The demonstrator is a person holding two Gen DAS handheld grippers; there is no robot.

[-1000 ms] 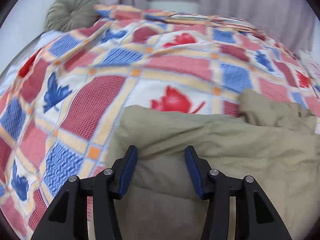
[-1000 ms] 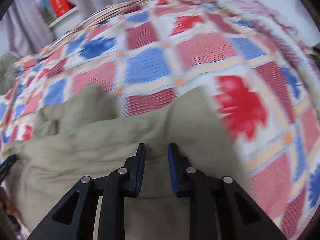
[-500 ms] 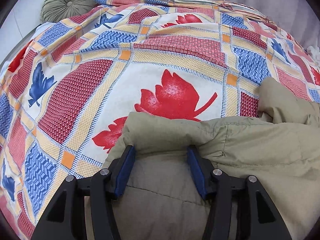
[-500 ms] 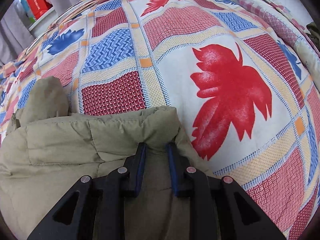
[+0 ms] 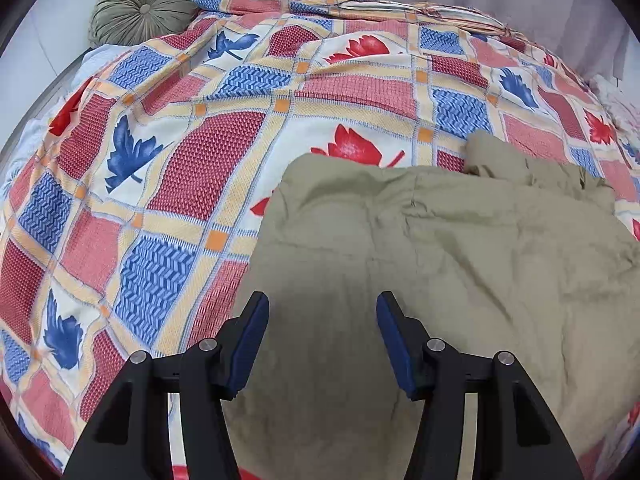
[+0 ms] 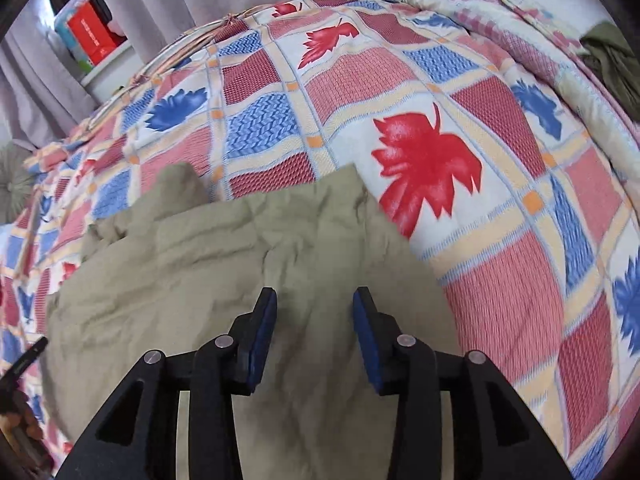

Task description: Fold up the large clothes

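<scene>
Your left gripper (image 5: 319, 330) hangs released over the khaki padded jacket (image 5: 420, 264) lying on the patchwork bedspread (image 5: 208, 152); your right gripper (image 6: 315, 326) has just been opening, nothing pinched. The puffy fold may spring back, and the bunched sleeve (image 5: 516, 160) could spoil the next fold.

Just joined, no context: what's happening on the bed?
A person with a handheld claw in each hand is folding a khaki padded garment on a bed covered by a patchwork leaf-print quilt. The left claw hangs open above the garment, gripping nothing. The right claw has just been opening and now stands open over the fabric too, with nothing pinched. The garment lies rumpled in a rough block, one lump poking out at its far edge.
</scene>
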